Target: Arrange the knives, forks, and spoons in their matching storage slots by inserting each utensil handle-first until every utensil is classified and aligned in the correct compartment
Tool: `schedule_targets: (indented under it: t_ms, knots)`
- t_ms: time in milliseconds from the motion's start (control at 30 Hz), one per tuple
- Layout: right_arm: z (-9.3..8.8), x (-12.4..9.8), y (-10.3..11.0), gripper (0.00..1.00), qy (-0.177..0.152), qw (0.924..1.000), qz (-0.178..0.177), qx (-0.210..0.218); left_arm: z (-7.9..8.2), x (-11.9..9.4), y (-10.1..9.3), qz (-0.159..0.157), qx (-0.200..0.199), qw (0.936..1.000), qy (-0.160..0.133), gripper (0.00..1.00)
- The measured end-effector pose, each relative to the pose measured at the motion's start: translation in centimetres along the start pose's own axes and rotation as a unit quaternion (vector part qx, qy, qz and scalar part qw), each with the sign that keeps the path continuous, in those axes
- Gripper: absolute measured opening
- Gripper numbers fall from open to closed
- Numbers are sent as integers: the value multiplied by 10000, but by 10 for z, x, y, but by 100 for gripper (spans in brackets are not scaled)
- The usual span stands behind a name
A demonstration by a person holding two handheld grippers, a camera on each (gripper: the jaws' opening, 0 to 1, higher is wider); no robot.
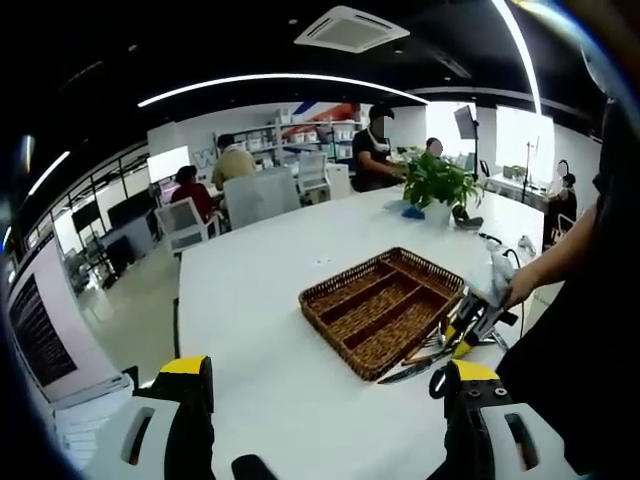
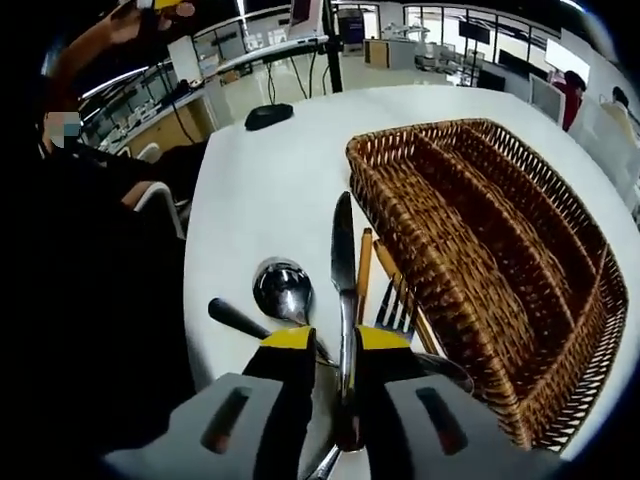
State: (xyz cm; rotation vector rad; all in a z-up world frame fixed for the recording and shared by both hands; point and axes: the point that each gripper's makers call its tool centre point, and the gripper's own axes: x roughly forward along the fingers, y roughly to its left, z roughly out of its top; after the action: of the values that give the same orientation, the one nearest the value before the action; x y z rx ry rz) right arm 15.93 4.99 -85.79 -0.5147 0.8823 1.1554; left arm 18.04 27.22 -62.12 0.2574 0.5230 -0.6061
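While the right gripper (image 2: 335, 348) is narrowed round the knife (image 2: 343, 262), neighbouring fork (image 2: 398, 308) and spoon (image 2: 283, 290) may be dragged; the left gripper (image 1: 325, 372) is held wide, empty, above the bench (image 1: 270, 260).

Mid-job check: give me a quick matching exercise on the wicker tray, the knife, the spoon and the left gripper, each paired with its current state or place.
Things:
1. brown wicker cutlery tray
2. silver table knife
3. silver spoon with dark handle
4. left gripper

States:
A. lying on the white table, left of the knife
B. between the right gripper jaws
C. compartments hold no utensils
D. open, holding nothing

Pairs: 1-C, 2-B, 3-A, 4-D
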Motion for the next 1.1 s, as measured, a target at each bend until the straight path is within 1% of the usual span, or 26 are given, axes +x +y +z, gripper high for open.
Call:
schedule_targets:
  t_ms: [67, 133, 200, 300, 333, 400, 467, 500, 533, 567, 600, 767, 833, 867, 967, 1033, 1100]
  knots:
    - [0, 1, 0, 13, 30, 10000, -9, -1, -1, 1, 0, 2, -10, 10000, 0, 100]
    - [0, 2, -1, 11, 48, 10000, -28, -31, -1, 1, 0, 1, -23, 10000, -2, 100]
    - [3, 4, -2, 10, 60, 9999, -86, -119, -3, 2, 1, 3, -39, 10000, 4, 100]
    - [9, 5, -3, 12, 49, 9989, -188, -425, -2, 2, 0, 1, -53, 10000, -12, 100]
    - [10, 6, -3, 13, 98, 9982, -230, -541, -2, 2, 0, 8, -56, 10000, -13, 100]
    - [9, 6, -6, 10, 314, 9955, -352, -826, -3, 1, 0, 26, -66, 10000, -20, 100]
    - [7, 10, -5, 10, 473, 9912, -378, -1174, -3, 1, 0, 33, -84, 10000, -21, 100]
    - [6, 11, -5, 9, 633, 9873, -436, -1393, -4, 1, 0, 40, -91, 9999, -22, 100]
    - [8, 13, -5, 9, 683, 9850, -531, -1496, -4, 1, 0, 42, -93, 9999, -20, 100]
    - [7, 13, -5, 9, 746, 9856, -570, -1408, -4, 1, 0, 47, -100, 9999, -18, 100]
    - [7, 14, -5, 9, 806, 9841, -591, -1467, -5, 1, 0, 52, -110, 9999, -19, 100]
    - [4, 19, -5, 9, 944, 9824, -568, -1507, -5, 1, 0, 58, -130, 9999, -29, 100]
    - [7, 16, -10, 6, 901, 9813, -641, -1575, -5, 1, -1, 58, -132, 9999, -27, 100]
    - [8, 16, -10, 6, 855, 9832, -633, -1484, -5, 2, -1, 59, -132, 9999, -29, 100]
    - [7, 15, -9, 5, 772, 9840, -574, -1501, -4, 2, -1, 64, -137, 9999, -47, 100]
    - [11, 15, -9, 4, 511, 9888, -525, -1297, -4, 2, -1, 74, -141, 9999, -56, 100]
    - [9, 13, -9, 4, 422, 9926, -455, -1046, -4, 1, -1, 92, -147, 9998, -52, 100]
